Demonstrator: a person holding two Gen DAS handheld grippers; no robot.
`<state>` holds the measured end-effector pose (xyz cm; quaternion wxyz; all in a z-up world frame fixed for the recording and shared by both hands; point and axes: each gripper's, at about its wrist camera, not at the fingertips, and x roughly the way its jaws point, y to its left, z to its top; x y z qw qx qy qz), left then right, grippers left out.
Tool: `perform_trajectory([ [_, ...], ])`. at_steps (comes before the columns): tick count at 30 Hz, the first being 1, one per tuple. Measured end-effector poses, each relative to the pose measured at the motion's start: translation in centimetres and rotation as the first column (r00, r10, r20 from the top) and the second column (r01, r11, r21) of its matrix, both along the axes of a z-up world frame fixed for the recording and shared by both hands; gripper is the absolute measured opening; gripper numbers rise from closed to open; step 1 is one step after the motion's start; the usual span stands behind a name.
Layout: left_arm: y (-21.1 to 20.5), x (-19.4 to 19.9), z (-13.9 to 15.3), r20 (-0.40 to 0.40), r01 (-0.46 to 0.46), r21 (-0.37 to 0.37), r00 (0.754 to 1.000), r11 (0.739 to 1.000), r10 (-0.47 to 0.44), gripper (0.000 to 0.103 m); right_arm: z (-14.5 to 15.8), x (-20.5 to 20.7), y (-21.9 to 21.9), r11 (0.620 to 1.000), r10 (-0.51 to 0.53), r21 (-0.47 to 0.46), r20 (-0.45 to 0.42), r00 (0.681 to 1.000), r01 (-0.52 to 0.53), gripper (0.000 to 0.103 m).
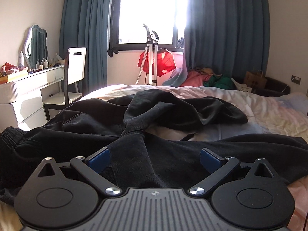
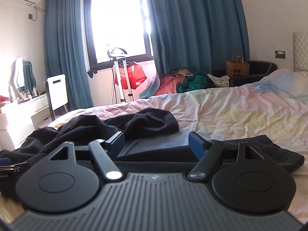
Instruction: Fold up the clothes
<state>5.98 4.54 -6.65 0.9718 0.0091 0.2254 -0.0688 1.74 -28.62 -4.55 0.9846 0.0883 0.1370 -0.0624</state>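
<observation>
A pair of black trousers (image 1: 134, 119) lies crumpled on the bed, its elastic waistband at the left and its legs twisted across each other. My left gripper (image 1: 155, 158) hovers low over the near leg, open, its blue pads wide apart with cloth below them but not pinched. In the right wrist view the same black trousers (image 2: 146, 124) spread ahead, with a leg end running under my right gripper (image 2: 156, 144). That gripper is open too, nothing clamped between its blue pads. The left gripper's tip (image 2: 7, 165) peeks in at the left edge.
The bed cover (image 2: 231, 113) is pastel and wrinkled, stretching right toward a pillow (image 2: 286, 80). Beyond the bed stand a garment steamer (image 1: 152, 57) with a red garment, a heap of coloured clothes (image 1: 202, 77), a white chair (image 1: 75, 71) and a dressing table (image 1: 28, 84).
</observation>
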Motion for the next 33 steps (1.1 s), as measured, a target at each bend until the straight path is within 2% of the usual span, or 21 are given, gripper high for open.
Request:
perform_trajectory([
  [14,0.6,-1.1,0.8,0.050,-0.013,-0.009,0.999,1.000,0.013,0.101,-0.1,0.0,-0.1,1.000,-0.007,0.024,0.001,1.000,0.007,0.075],
  [20,-0.1,-1.0,0.8,0.067,-0.016,0.019,0.998,1.000,0.015,0.102,-0.2,0.2,0.0,1.000,-0.004,0.022,-0.003,1.000,0.004,0.075],
  [27,-1.2,2.5,0.1,0.029,-0.012,0.107,1.000,0.994,0.009,0.102,-0.7,1.0,-0.2,0.999,-0.004,0.043,-0.028,1.000,0.005,0.075],
  [33,-0.6,8.2,0.4,0.015,-0.074,0.143,0.997,0.987,0.073,0.102,-1.8,2.2,-0.8,0.997,-0.011,0.072,-0.075,0.997,0.016,0.075],
])
